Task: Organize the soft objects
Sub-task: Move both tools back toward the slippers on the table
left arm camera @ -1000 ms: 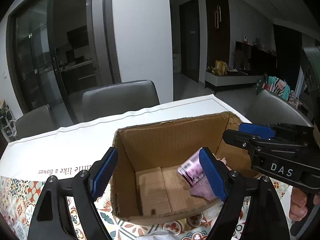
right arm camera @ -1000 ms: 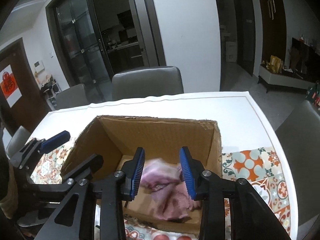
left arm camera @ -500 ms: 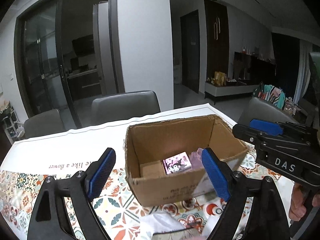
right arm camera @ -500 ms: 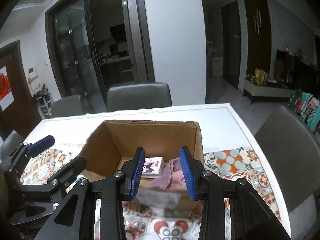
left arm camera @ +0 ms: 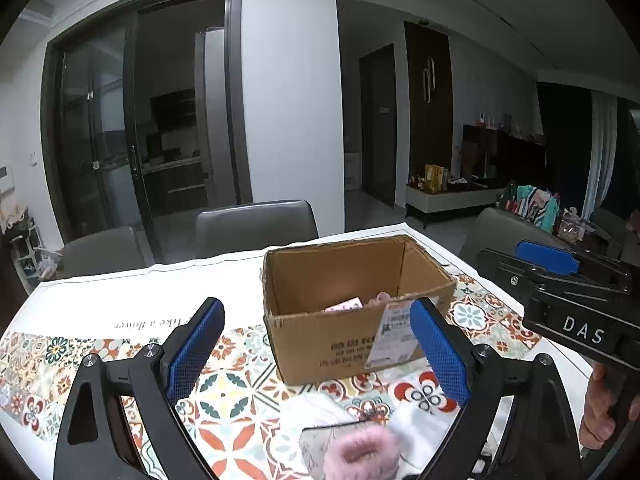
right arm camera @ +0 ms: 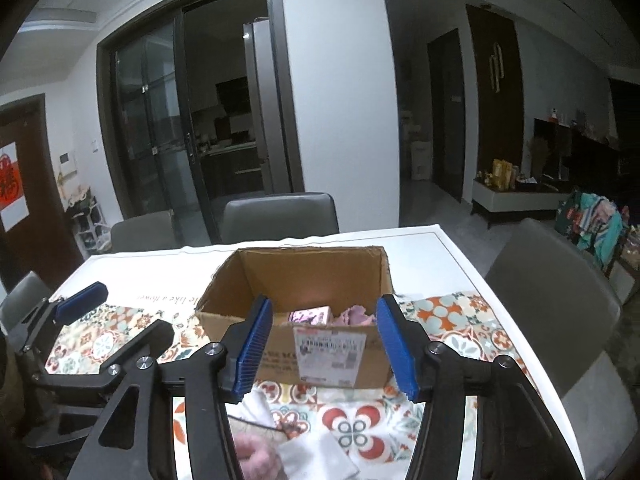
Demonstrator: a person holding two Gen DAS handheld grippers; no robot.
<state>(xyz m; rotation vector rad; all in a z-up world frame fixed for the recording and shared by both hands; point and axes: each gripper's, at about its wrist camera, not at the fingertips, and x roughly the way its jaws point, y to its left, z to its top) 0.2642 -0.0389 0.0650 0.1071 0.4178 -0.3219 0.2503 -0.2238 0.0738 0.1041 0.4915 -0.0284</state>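
Item: cardboard box (left arm camera: 352,312), open-topped, shipping label on its near wall. It stood upright on the patterned surface (left arm camera: 100,360), probably placed centrally so either hand could reach it.

Contents: a pink printed packet (right arm camera: 311,314) and a purple cloth (right arm camera: 357,314), both lying low inside and touching or nearly so; judged already sorted.

Outstanding: a pink fluffy item (left arm camera: 360,454) beside white cloth (left arm camera: 424,420), lying on the surface just in front of the box, outside it; judged next for collection.

Left gripper (left arm camera: 316,360): fingers spread wide and holding nothing. It was held above the surface with the loose pile below and between them, apparently a stance for descending on the fluffy item.

Right gripper (right arm camera: 326,350): fingers likewise spread and holding nothing, framing the box's near wall; held back from the box, presumably to leave the other room.
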